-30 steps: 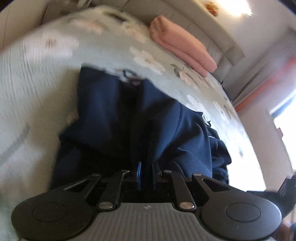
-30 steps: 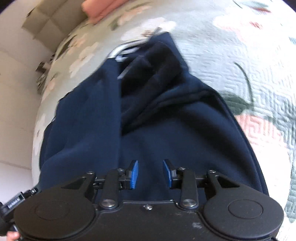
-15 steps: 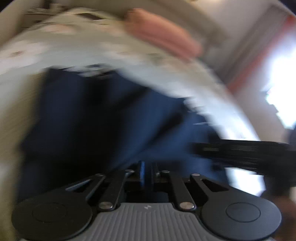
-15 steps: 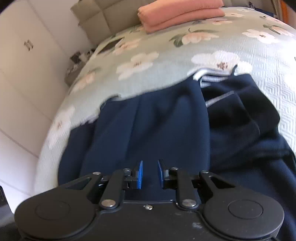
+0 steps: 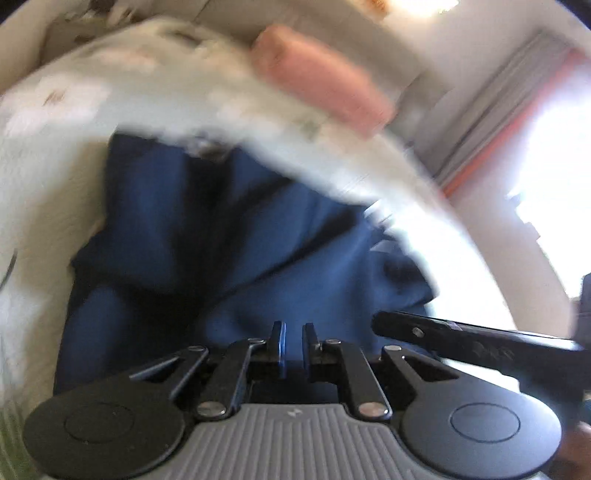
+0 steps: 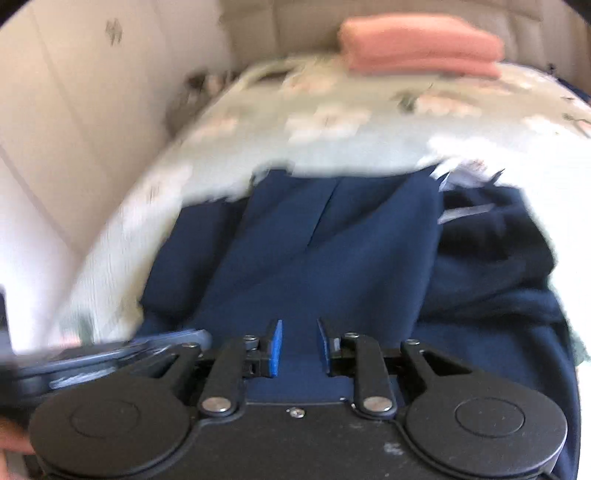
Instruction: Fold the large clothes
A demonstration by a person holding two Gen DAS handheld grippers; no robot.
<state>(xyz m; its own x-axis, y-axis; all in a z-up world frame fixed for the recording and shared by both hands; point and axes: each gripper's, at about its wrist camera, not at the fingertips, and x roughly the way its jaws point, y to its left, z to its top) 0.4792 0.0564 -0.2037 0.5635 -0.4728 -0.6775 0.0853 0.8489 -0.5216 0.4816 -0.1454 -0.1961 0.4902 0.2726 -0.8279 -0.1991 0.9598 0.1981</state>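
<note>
A navy garment lies rumpled, partly folded, on the bed.

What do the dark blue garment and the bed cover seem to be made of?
Dark blue garment: probably a thick, matte knit or fleece, judging by its soft, rounded folds and lack of shine. Bed cover: probably a quilted cotton-like fabric, pale green with a printed flower pattern; blur hides the weave.

Floral bedspread on bed, folded pink blanket near padded headboard, curtain beside bright window
</note>
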